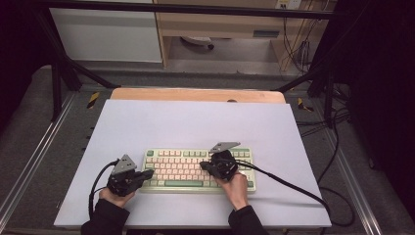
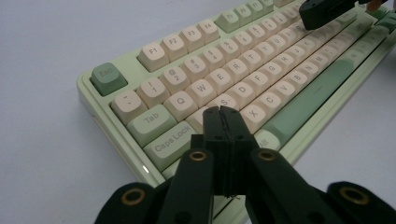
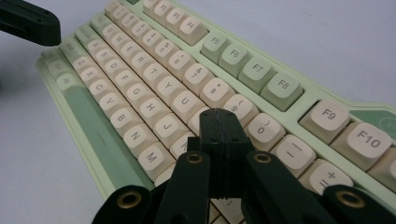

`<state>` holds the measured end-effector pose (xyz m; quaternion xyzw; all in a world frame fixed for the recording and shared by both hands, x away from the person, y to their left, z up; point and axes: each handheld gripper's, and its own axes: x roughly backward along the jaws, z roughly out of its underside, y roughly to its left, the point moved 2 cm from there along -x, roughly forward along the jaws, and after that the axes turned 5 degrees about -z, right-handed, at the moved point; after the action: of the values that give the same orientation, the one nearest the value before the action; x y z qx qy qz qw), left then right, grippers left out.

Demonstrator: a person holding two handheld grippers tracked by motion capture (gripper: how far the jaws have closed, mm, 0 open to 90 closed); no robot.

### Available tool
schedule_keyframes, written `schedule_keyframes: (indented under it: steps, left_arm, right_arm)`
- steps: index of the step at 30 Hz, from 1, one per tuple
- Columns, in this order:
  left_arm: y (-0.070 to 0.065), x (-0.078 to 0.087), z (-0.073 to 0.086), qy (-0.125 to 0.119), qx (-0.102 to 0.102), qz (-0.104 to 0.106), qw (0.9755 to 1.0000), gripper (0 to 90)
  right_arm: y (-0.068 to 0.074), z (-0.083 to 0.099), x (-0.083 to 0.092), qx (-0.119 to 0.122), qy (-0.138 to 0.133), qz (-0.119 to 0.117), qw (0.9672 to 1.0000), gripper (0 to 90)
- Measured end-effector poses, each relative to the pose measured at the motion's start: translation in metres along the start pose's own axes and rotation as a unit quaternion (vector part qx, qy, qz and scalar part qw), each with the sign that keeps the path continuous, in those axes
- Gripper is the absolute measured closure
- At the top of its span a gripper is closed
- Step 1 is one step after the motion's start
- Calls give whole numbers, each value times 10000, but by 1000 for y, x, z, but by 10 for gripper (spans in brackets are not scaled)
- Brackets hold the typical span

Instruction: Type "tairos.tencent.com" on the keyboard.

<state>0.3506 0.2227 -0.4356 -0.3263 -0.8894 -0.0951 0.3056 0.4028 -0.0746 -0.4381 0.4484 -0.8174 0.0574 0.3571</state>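
Note:
A pale green keyboard (image 1: pixel 182 155) with cream keys lies on the white mat, near its front. My left gripper (image 1: pixel 149 174) is at the keyboard's left end. Its jaws are shut together with nothing between them, and the tip (image 2: pixel 223 113) hovers over the keys beside Caps Lock on the keyboard (image 2: pixel 187 79). My right gripper (image 1: pixel 203 167) is over the right half of the keyboard. It is also shut and empty, with its tip (image 3: pixel 219 114) above the letter keys below 8 and 9 on the keyboard (image 3: pixel 140 93). Whether either tip touches a key I cannot tell.
The white mat (image 1: pixel 195 122) covers a wooden table (image 1: pixel 195 94). A black cable (image 1: pixel 293 186) trails from the right gripper across the mat's right side, and another loops off the left gripper. Black frame bars stand at the back corners.

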Motion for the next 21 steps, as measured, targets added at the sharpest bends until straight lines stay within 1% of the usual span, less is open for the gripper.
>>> schedule_keyframes:
  steps: [3,14,18,21]
  left_arm:
    - [0,-1,0,20,-5,10,10000,898]
    - [-1,-2,1,52,-19,8,10000,898]
    - [-1,-2,1,57,-15,12,10000,899]
    - [-1,-2,1,42,-18,13,10000,899]
  right_arm:
    - [-1,1,-2,-12,28,45,10000,900]
    - [-2,1,-4,-24,22,24,10000,900]
    - [-1,3,-5,-34,59,26,10000,900]
    - [-1,2,-4,3,59,23,10000,900]
